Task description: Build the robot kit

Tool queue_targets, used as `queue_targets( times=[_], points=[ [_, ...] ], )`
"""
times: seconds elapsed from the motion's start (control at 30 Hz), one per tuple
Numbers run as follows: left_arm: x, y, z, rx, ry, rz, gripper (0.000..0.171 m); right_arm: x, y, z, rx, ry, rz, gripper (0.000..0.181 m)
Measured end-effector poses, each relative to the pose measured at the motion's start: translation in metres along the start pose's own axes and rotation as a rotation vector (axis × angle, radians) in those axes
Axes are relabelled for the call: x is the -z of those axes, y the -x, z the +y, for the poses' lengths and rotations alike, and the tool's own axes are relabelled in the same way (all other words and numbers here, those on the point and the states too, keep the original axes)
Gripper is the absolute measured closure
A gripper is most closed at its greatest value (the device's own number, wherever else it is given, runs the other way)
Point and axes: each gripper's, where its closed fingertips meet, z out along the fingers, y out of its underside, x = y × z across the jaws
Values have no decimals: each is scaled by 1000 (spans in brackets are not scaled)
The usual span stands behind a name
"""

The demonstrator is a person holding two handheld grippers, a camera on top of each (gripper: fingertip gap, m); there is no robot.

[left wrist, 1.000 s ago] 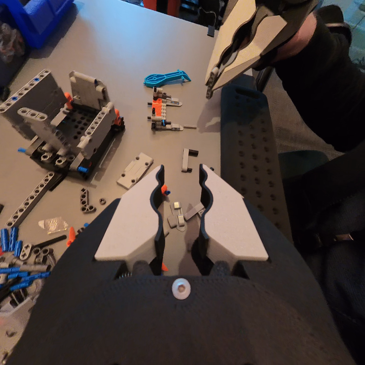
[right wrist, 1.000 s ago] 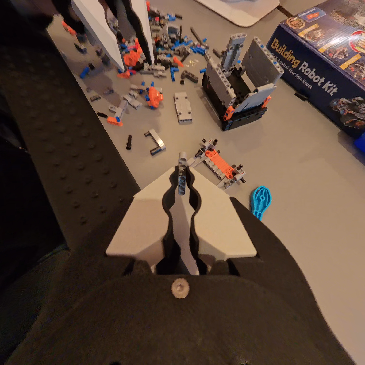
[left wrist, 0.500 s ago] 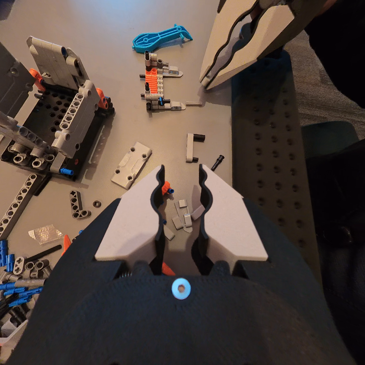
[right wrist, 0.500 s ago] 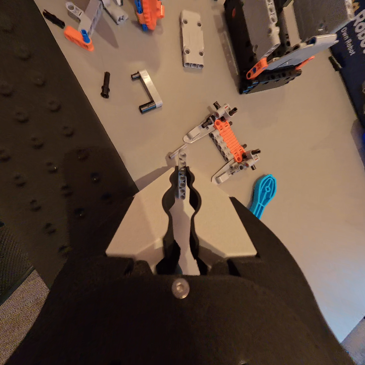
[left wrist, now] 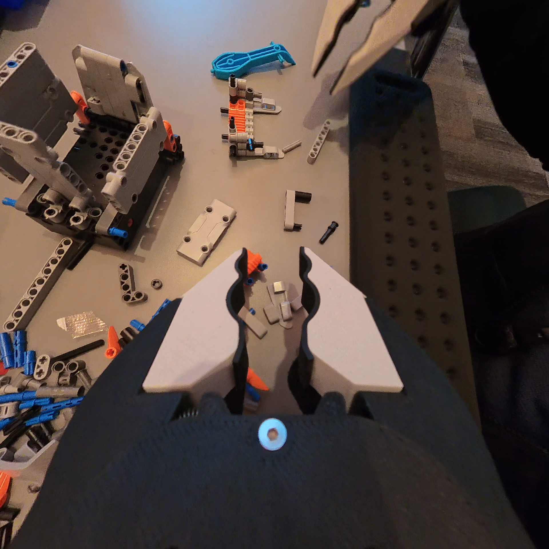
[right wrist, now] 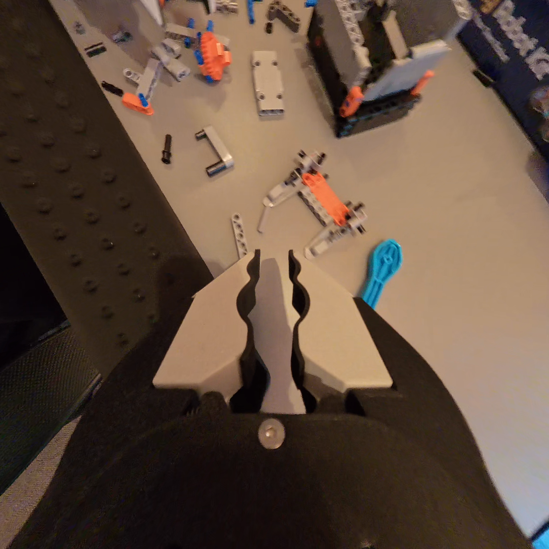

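Both grippers empty above the grey table (left wrist: 184,35).
The right gripper (right wrist: 274,252) has jaws narrowly apart, near the thin grey beam (right wrist: 240,234); the left gripper (left wrist: 271,252) gapes wide over small grey pieces (left wrist: 279,306).

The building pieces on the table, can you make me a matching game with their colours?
Things:
1. spoon-shaped tool
2. loose pin
3. flat four-hole plate
4. ribbed block in the small assembly

Colours:
A. grey
B. orange
C. turquoise
D. black

Pairs: 1-C, 2-D, 3-A, 4-B
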Motion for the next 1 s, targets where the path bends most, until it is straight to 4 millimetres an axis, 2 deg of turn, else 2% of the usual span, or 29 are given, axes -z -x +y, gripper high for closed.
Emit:
queue_targets(
  times=[0.1, 0.17, 0.27, 0.4, 0.5, 0.63, 0.7, 0.77, 0.87, 1.0],
  points=[
    [-5, -6, -2, -28, 8, 7, 139, 19, -21, 14, -74, 24, 56, 162],
    [-9, -11, -5, -40, 11, 23, 139, 20, -16, 19, -104, 35, 1, 164],
    [-16, -19, -9, -59, 17, 40, 139, 7, 7, 10, -57, 7, -88, 164],
    [-23, -22, -10, -91, 42, 34, 140, -20, 26, 10, -18, 56, -135, 163],
    [-14, -16, -9, -88, 34, 3, 140, -31, 25, 16, -6, 90, -116, 172],
    [16, -2, -7, -46, -19, -42, 141, -32, 29, 11, 25, 78, -137, 181],
    [29, -1, 1, -28, -17, -39, 143, -32, 32, 7, 51, 65, -154, 181],
    [32, -9, 15, -53, 24, -17, 144, -34, 30, 7, 57, 79, -149, 181],
    [26, -17, 34, -116, 116, -33, 144, -33, 26, 2, 33, 52, -149, 177],
    [33, -16, 41, -139, 137, -66, 146, -29, 23, 2, -17, 41, -137, 167]
  ],
)
